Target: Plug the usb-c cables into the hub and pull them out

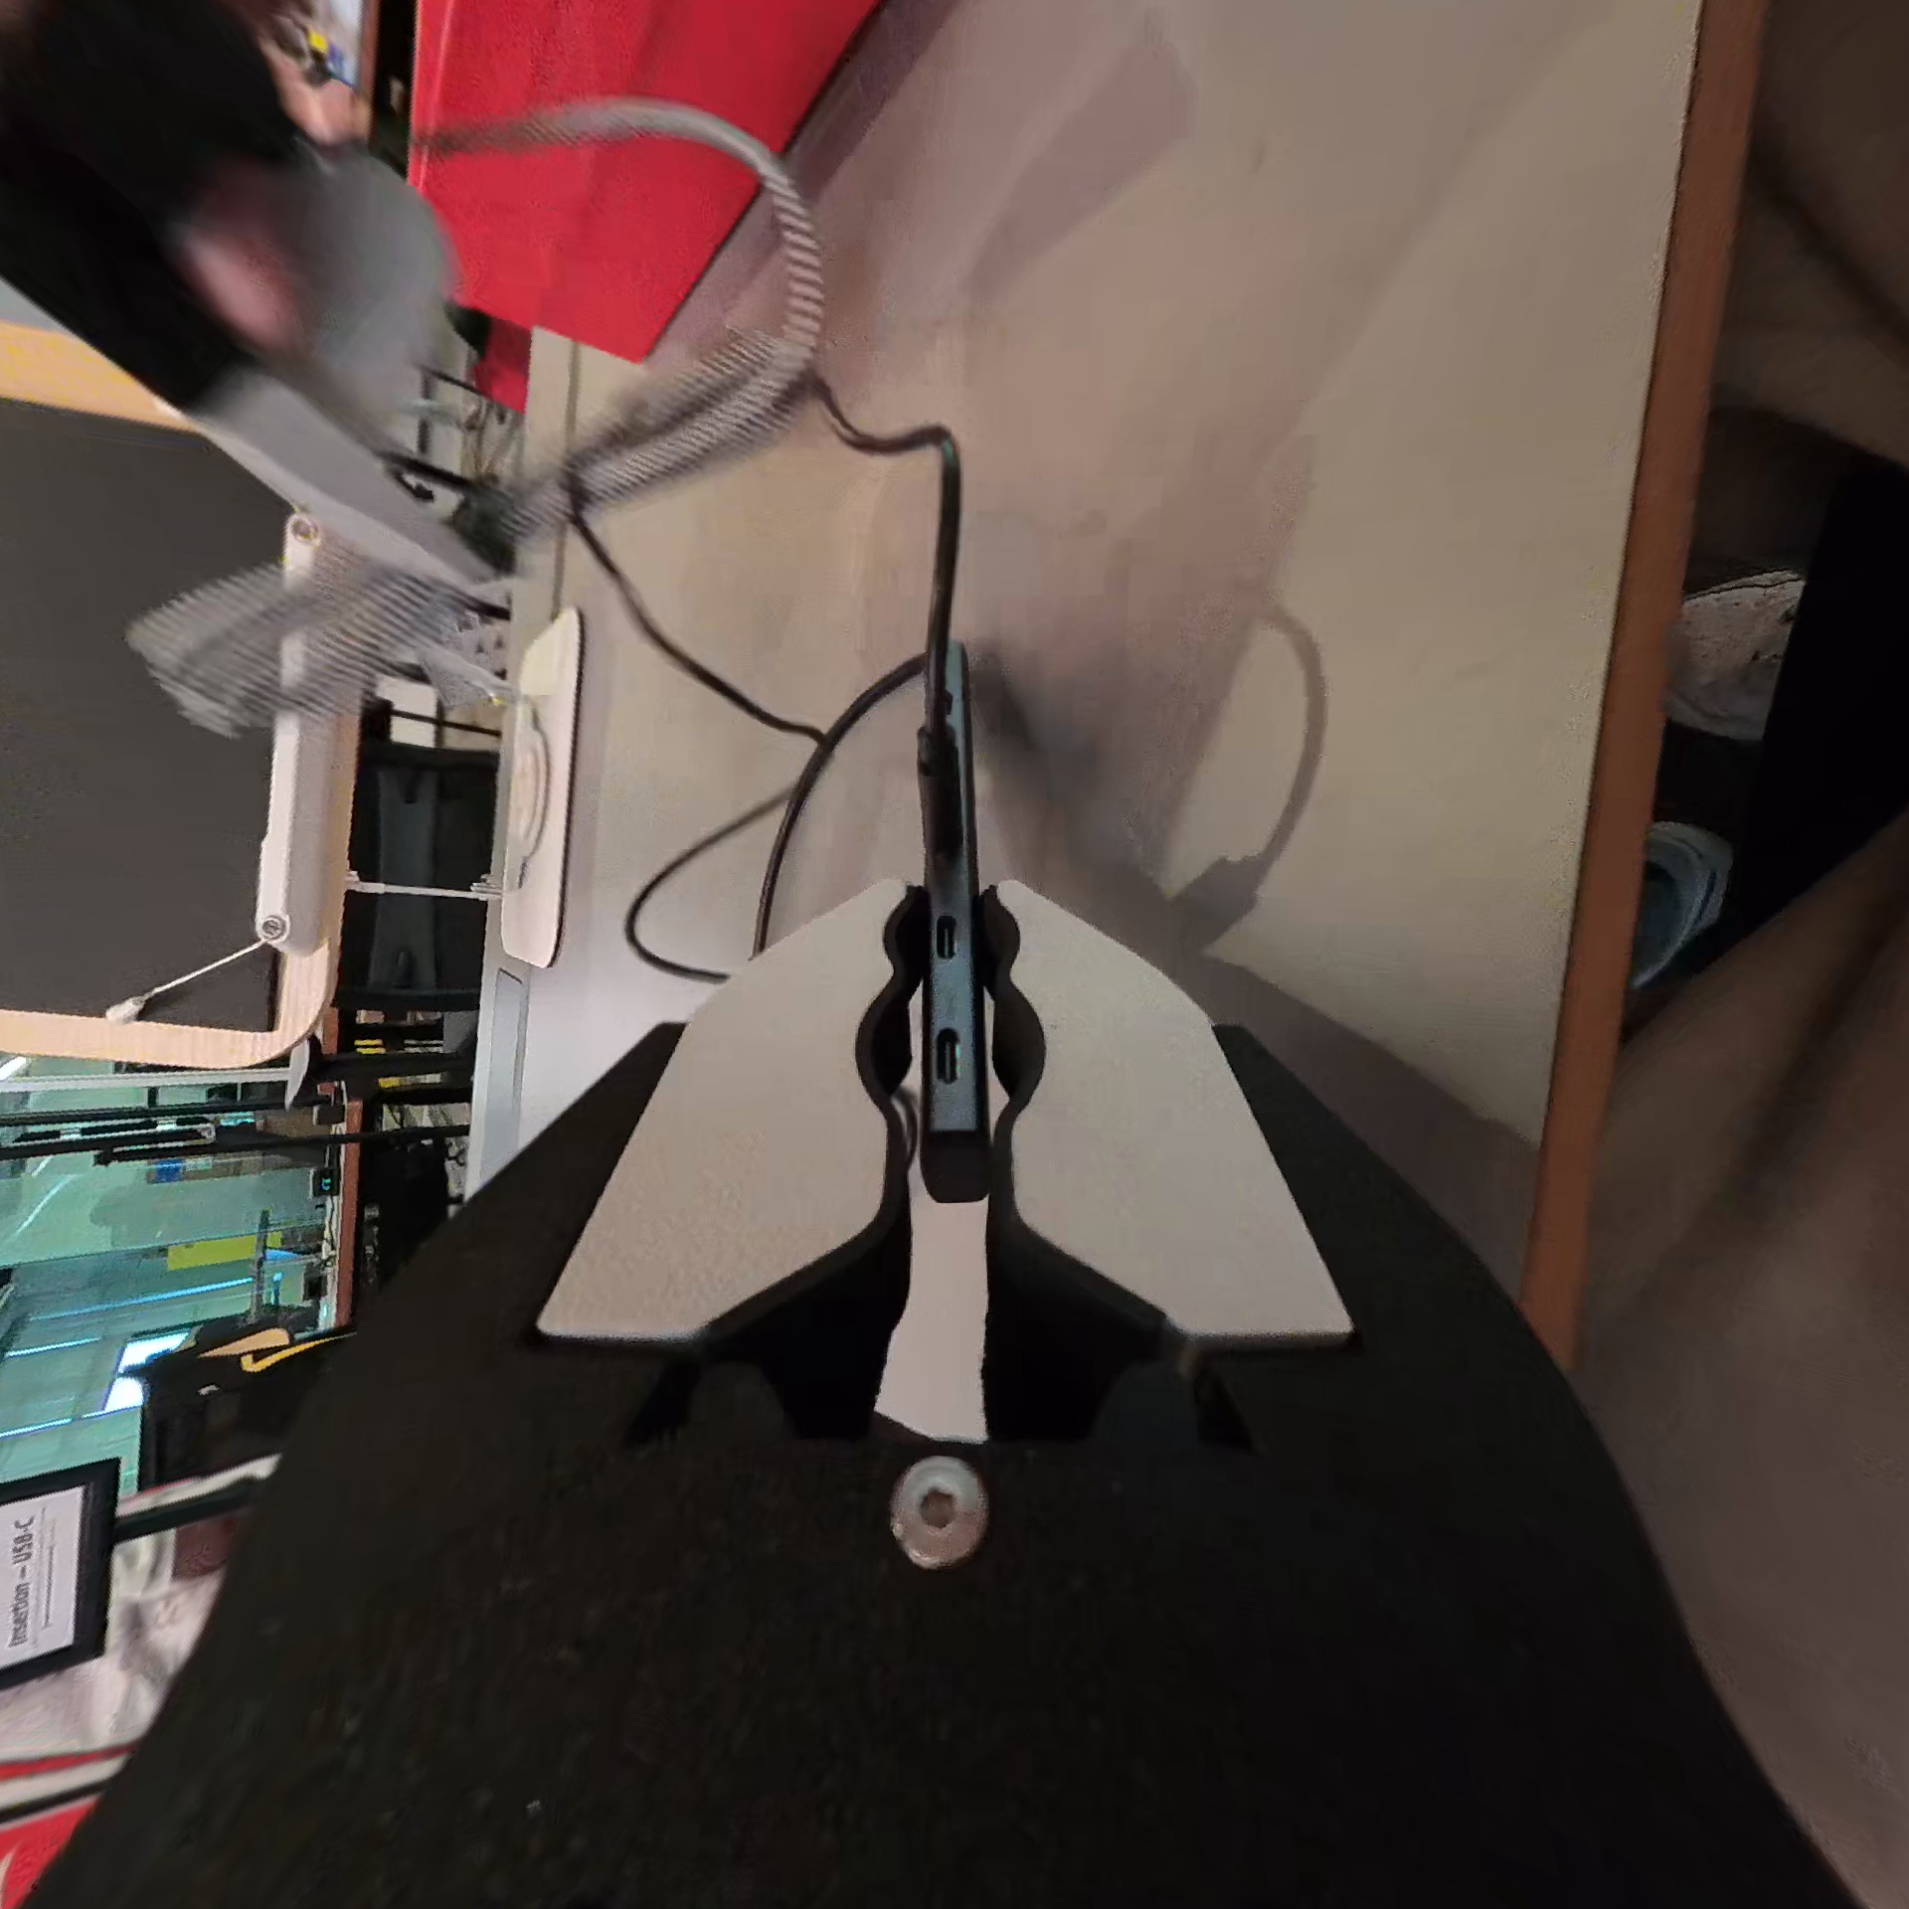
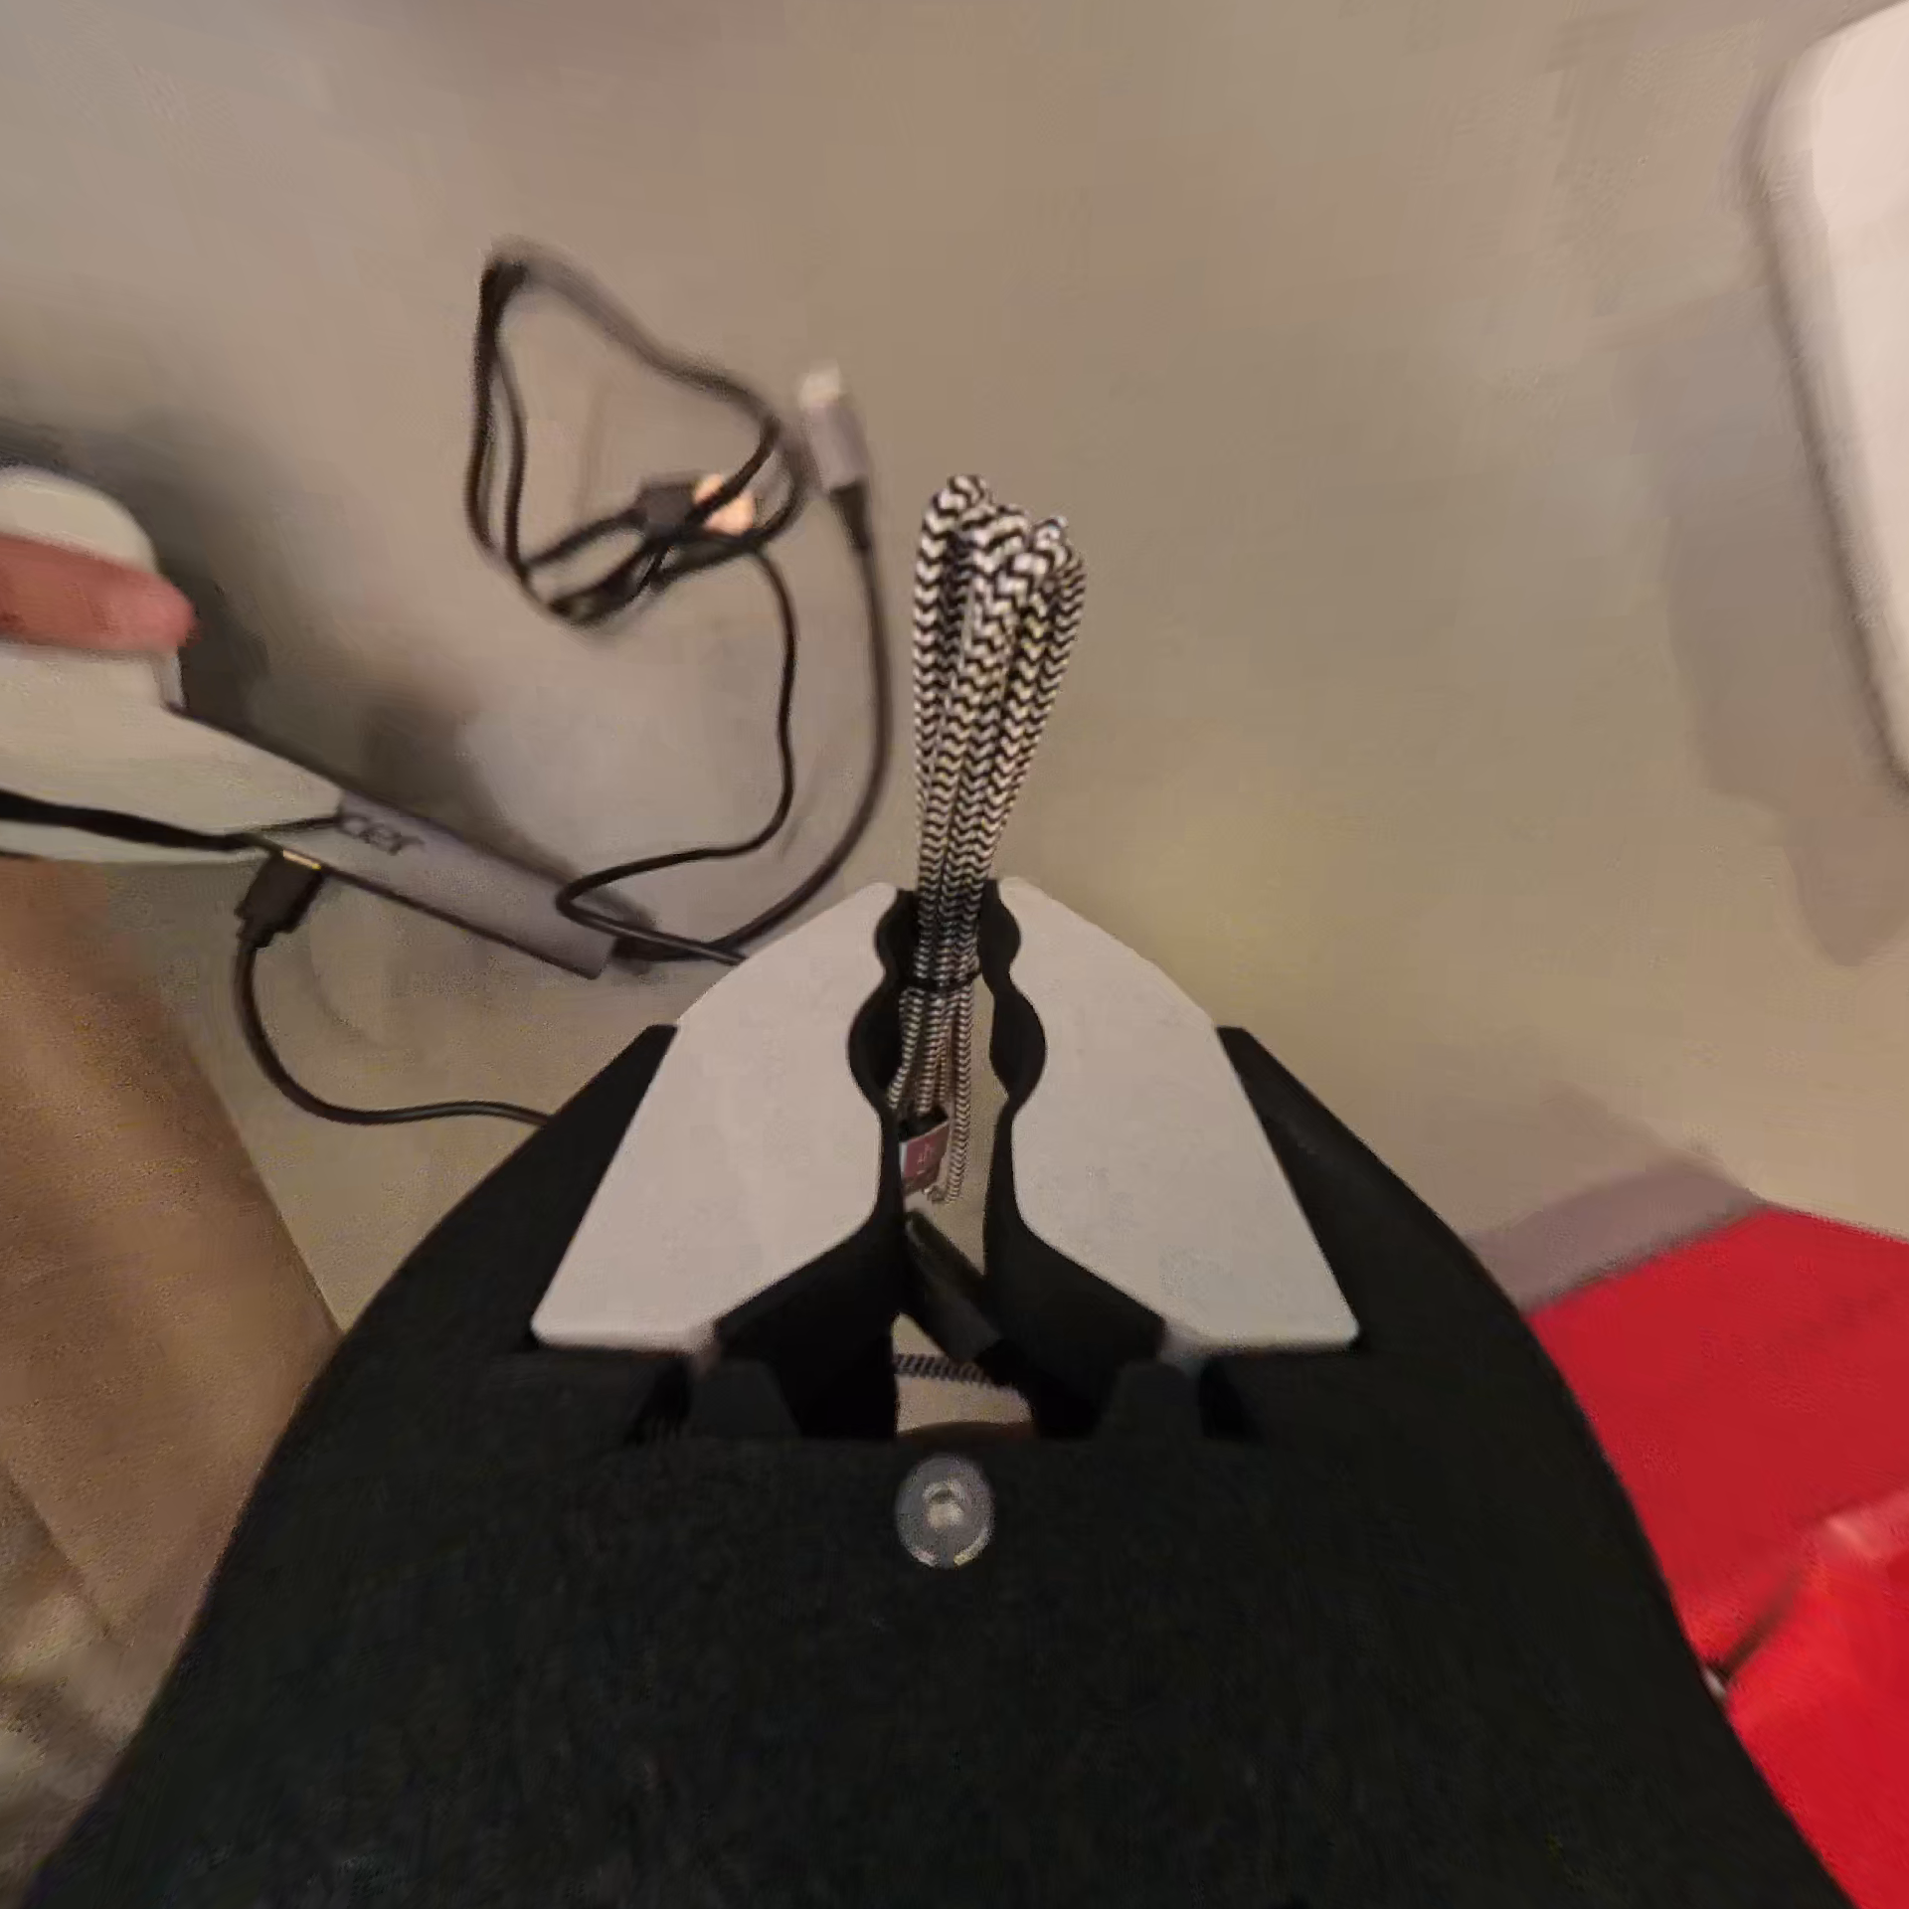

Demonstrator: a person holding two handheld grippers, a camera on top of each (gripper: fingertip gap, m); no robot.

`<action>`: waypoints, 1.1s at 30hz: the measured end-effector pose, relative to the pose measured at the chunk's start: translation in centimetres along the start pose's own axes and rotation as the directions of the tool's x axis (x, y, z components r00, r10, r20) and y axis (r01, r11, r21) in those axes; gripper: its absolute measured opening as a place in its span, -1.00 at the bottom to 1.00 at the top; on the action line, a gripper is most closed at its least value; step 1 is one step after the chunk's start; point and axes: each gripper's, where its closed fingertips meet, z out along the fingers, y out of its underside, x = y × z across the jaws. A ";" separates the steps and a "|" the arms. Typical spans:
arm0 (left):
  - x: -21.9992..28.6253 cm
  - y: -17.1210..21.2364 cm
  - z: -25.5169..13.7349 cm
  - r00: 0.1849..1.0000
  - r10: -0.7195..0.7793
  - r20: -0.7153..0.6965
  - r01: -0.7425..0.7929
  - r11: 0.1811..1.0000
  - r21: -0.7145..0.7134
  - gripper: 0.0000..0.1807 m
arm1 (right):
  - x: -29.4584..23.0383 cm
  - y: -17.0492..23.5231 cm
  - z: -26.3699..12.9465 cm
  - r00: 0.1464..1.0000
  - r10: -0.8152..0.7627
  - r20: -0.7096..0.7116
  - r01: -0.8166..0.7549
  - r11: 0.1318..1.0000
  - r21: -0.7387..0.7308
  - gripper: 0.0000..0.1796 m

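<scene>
Jaws of the left gripper (image 1: 950, 930) pinch the slim dark hub (image 1: 952, 992) edge-on above the pale table (image 1: 1343, 413), black cable (image 1: 945, 537) trailing ahead. Right gripper (image 2: 948, 930) clamps a bundled braided cable (image 2: 981, 671), the table beyond, red box (image 2: 1704, 1446) lower right.

Brand mark on hub (image 2: 465, 863); printed card (image 1: 47, 1570).

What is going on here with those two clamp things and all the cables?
A person is holding a gripper in each hand over a pale table. The left gripper is shut on a slim dark hub, held edge-up, with a thin black cable already plugged into it. The right gripper is shut on a bundled black-and-white braided cable, not plugged in. A grey plug lies loose on the table.
</scene>
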 end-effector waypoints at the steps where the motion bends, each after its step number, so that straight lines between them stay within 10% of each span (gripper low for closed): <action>1: 0.0 0.1 0.0 1.000 -0.007 -0.005 0.007 1.000 0.000 -0.90 | 1.6 -0.8 -2.4 0.998 0.036 -0.056 -0.032 0.997 0.070 -0.87; 8: -1.3 -0.3 -0.2 0.998 -0.066 0.006 0.066 0.997 0.047 -0.89 | 12.4 -3.4 -25.4 0.780 0.498 -0.380 -0.046 0.650 0.758 -0.89; 17: -1.7 1.5 1.1 0.999 -0.015 0.032 0.017 0.997 -0.080 -0.90 | 14.8 2.7 -37.1 0.681 0.609 -0.407 0.022 0.539 0.842 -0.89; 25: -3.5 5.2 1.3 0.994 -0.070 0.083 0.085 0.978 -0.189 -0.89 | 19.9 13.1 -53.4 0.265 0.848 -0.460 0.218 0.412 0.885 -0.89; 30: -4.0 8.8 1.6 0.987 -0.125 0.099 0.150 0.943 -0.297 -0.90 | 22.2 16.8 -56.5 0.231 0.851 -0.471 0.164 0.443 0.881 -0.89; 33: -4.0 8.6 1.6 0.981 -0.166 0.099 0.187 0.942 -0.280 -0.90 | 22.4 14.6 -52.9 0.484 0.778 -0.401 0.009 0.454 0.891 -0.89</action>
